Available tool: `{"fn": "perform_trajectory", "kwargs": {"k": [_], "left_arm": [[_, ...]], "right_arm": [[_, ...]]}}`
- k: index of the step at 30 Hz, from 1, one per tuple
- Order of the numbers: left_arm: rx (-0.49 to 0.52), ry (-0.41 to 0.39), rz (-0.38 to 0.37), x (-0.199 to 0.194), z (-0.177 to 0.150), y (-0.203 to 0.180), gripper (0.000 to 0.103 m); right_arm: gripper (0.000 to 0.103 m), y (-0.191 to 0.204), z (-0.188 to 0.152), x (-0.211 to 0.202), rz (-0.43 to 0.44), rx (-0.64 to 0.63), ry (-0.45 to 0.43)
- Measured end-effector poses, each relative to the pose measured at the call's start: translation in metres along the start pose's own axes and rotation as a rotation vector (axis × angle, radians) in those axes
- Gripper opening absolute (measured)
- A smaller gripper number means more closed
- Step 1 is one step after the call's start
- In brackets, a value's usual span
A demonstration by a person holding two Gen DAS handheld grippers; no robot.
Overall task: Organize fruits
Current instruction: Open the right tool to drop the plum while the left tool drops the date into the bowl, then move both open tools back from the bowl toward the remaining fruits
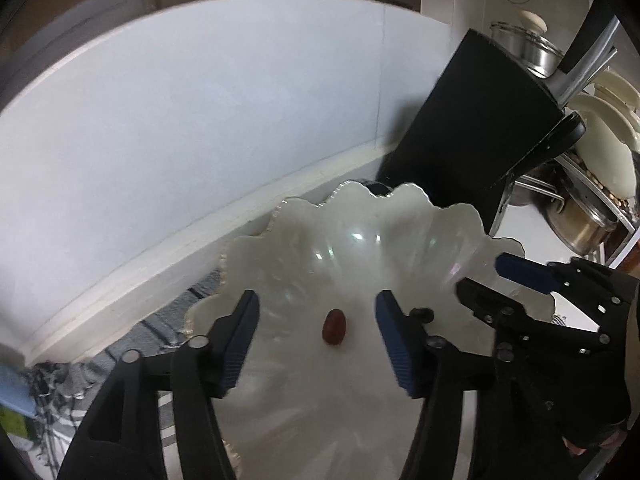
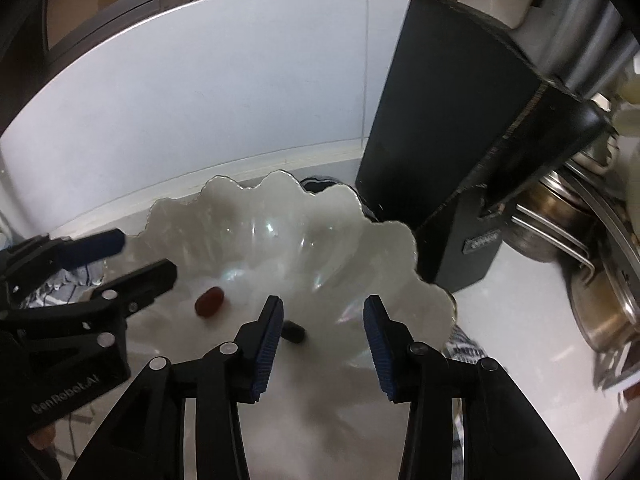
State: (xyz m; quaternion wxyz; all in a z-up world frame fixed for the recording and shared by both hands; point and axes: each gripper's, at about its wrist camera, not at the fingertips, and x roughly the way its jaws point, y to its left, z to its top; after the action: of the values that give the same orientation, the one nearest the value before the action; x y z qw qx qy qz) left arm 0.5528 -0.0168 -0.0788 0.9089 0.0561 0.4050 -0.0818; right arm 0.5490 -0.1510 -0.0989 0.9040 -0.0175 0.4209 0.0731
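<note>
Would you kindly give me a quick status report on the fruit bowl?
Left gripper and right gripper both open, empty, over scalloped white bowl. Red grape and dark grape lie in bowl. Nothing in the way.

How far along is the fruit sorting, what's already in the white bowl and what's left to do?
Done: a red fruit and a small dark fruit lie in the scalloped white bowl. In hand: nothing; the left gripper and right gripper both hover open over the bowl with no fruit between their pads. Left: unclear, since no other fruit shows in either view.
</note>
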Motion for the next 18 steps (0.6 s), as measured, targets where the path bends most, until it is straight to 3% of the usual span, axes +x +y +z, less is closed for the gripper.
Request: {"fn": "perform_trajectory", "kwargs": {"k": [4,7,10,18], "left_arm": [[0.013,-0.045,0.036,-0.021,-0.002,0.000,0.075],[0.016,-0.081,0.061,-0.039,-0.004,-0.001,0.078],[0.011,-0.122,0.074,-0.060,-0.005,-0.002,0.084],[-0.014,-0.220,0.094,-0.118,-0.022,-0.001,0.086]], "right_arm": [[0.043,0.000,-0.006,-0.021,-0.022,0.000,-0.030],[0.052,-0.001,-0.010,-0.040,-0.029,0.009,-0.059],[0.054,-0.001,-0.012,-0.060,-0.038,0.022,-0.094],[0.068,0.004,-0.025,-0.121,-0.097,0.030,-0.207]]}}
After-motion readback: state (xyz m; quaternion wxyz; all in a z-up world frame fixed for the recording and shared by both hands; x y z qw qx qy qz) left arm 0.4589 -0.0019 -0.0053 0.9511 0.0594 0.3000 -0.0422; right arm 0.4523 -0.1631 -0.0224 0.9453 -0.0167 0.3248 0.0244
